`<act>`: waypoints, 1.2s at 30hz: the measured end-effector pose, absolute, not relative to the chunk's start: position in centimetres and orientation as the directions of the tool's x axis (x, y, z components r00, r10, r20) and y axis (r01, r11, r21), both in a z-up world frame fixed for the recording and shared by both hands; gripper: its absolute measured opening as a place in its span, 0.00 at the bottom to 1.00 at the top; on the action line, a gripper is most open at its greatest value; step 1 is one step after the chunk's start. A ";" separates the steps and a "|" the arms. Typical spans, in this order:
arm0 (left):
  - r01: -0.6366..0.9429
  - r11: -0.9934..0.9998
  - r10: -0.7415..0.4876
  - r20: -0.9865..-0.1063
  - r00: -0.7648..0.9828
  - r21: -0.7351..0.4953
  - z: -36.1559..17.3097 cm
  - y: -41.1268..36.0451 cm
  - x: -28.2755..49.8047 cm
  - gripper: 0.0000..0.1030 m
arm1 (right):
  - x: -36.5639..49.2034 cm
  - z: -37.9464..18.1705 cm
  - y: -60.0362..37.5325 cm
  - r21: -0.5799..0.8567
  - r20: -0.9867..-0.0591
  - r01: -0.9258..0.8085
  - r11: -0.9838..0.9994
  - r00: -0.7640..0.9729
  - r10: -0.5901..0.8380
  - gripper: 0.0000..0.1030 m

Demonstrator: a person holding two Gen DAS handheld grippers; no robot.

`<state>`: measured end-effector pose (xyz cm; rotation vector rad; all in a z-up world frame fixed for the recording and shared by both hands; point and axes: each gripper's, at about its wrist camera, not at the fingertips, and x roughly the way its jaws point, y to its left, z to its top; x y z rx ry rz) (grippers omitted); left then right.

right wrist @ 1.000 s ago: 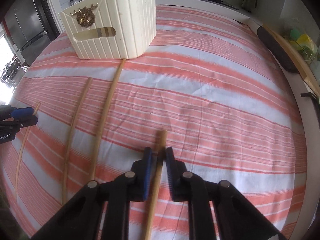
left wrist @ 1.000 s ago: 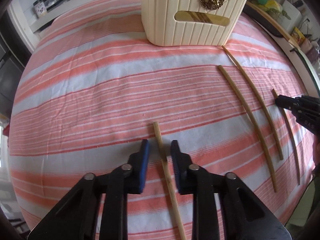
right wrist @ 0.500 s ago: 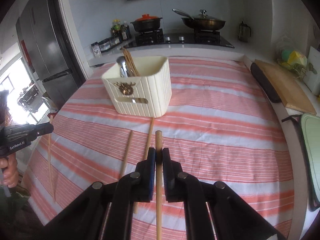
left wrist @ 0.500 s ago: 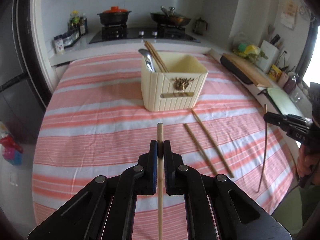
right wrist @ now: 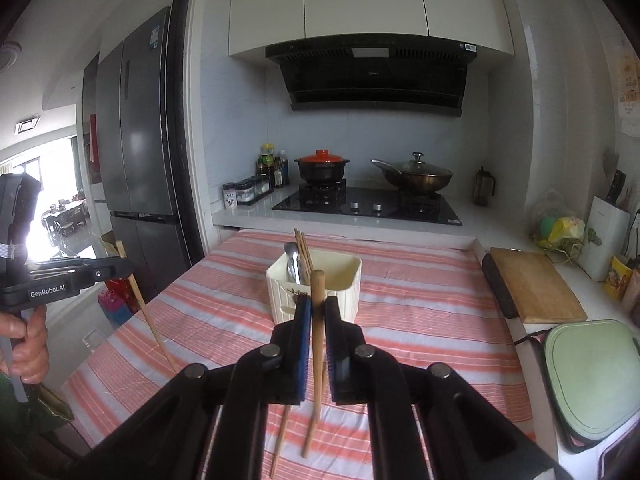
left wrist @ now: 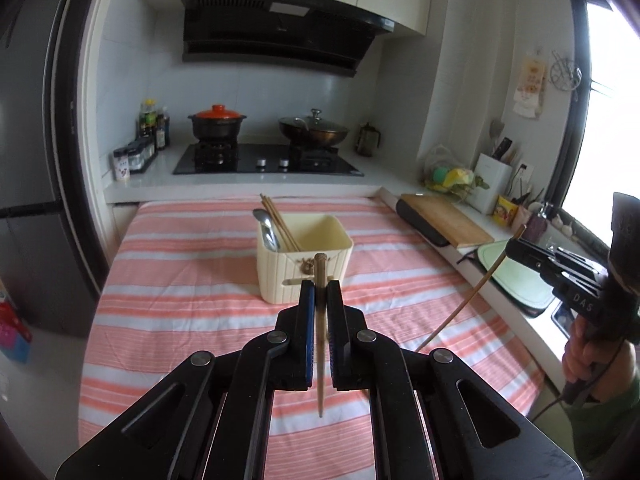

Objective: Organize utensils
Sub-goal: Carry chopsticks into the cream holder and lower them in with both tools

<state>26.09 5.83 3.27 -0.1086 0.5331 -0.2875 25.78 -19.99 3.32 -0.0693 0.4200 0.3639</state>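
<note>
My left gripper (left wrist: 319, 288) is shut on a wooden chopstick (left wrist: 319, 272) and holds it upright, high above the striped table. My right gripper (right wrist: 317, 304) is shut on another chopstick (right wrist: 318, 284), also lifted. A cream utensil box (left wrist: 304, 264) stands ahead on the table, holding a spoon (left wrist: 267, 228) and chopsticks; it also shows in the right wrist view (right wrist: 320, 280). The right gripper shows at the right edge of the left wrist view (left wrist: 516, 246); the left gripper shows at the left of the right wrist view (right wrist: 124, 268). Two chopsticks (right wrist: 280, 440) lie on the cloth below my right gripper.
The table has a pink and white striped cloth (left wrist: 192, 272). A cutting board (right wrist: 536, 284) and a green tray (right wrist: 592, 376) lie along the right counter. A stove with a red-lidded pot (right wrist: 322, 168) and a wok (right wrist: 416, 174) stands behind the table. A fridge (right wrist: 136, 160) stands left.
Both grippers closed on a chopstick each and lifted them off the cloth, rising and pulling back so the whole kitchen comes into view.
</note>
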 end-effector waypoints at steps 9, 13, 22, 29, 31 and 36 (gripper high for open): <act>0.244 0.963 -0.269 -0.510 0.817 -0.116 2.4 5.2 26.7 0.04 | 26.4 4.0 -19.4 -0.006 -0.437 -0.385 0.923 0.831 0.344 0.07; 0.241 0.960 -0.281 -0.499 0.820 -0.144 3.3 5.8 28.0 0.04 | 28.4 4.3 -19.0 -0.010 -0.456 -0.378 0.926 0.826 0.332 0.07; 0.220 0.967 -0.250 -0.321 0.913 -0.127 10.3 7.0 30.7 0.04 | 33.6 8.7 -17.1 -0.043 -0.378 -0.383 0.923 0.861 0.339 0.07; 0.186 0.973 -0.211 -0.206 0.956 -0.134 12.9 6.5 37.8 0.04 | 39.3 10.5 -14.8 -0.077 -0.275 -0.364 0.928 0.902 0.332 0.07; 0.174 0.976 -0.198 -0.211 0.957 -0.129 12.1 6.1 40.4 0.04 | 41.4 9.8 -14.3 -0.068 -0.271 -0.377 0.924 0.898 0.346 0.07; 0.152 0.972 -0.206 -0.346 0.915 -0.177 6.9 5.4 47.1 0.04 | 46.9 6.2 -13.4 -0.078 -0.345 -0.389 0.918 0.875 0.341 0.07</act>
